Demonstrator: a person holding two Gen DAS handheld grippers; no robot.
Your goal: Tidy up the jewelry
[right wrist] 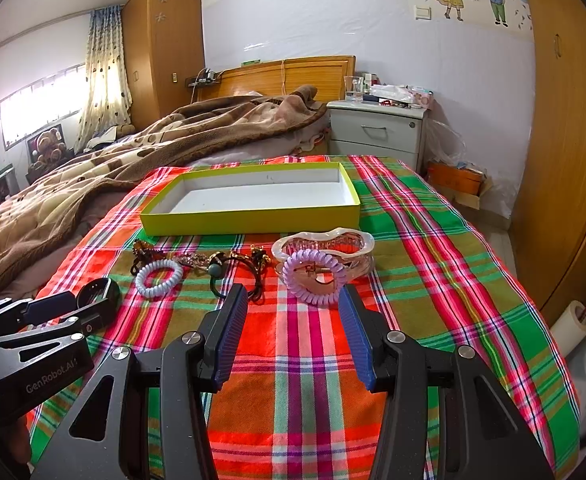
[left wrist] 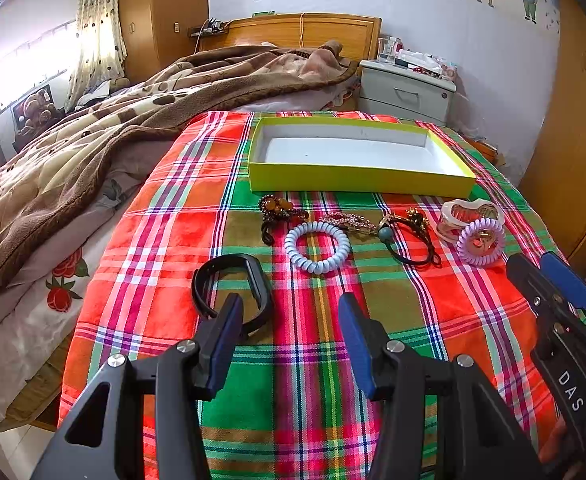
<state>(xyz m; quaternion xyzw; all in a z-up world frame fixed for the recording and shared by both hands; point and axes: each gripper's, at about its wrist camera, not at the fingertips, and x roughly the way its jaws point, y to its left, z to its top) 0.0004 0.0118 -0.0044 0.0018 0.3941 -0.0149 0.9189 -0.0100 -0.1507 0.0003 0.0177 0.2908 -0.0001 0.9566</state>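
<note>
We judge the main risk to be tangling: the black tie [left wrist: 413, 246], the bead clip [left wrist: 279, 210] and the glitter piece [left wrist: 349, 222] lie touching in one heap just in front of the box [left wrist: 357, 184], so lifting one could drag its neighbours off the cloth [left wrist: 317, 360]. The lilac coil [right wrist: 313, 276] leans on the pink claw [right wrist: 333, 246], and a pinch on the springy coil could slip or shift the claw

Our left gripper [left wrist: 291, 318] is spread wide and holds nothing; the black band [left wrist: 233, 290] lies just beyond its left finger, partly behind it, not between the jaws. The blue coil [left wrist: 317, 246] sits between band and box

Our right gripper [right wrist: 293, 314] is equally wide apart and empty; the lilac coil lies just ahead of the gap, in line with it, nearer than the box. The box has nothing in it yet
</note>
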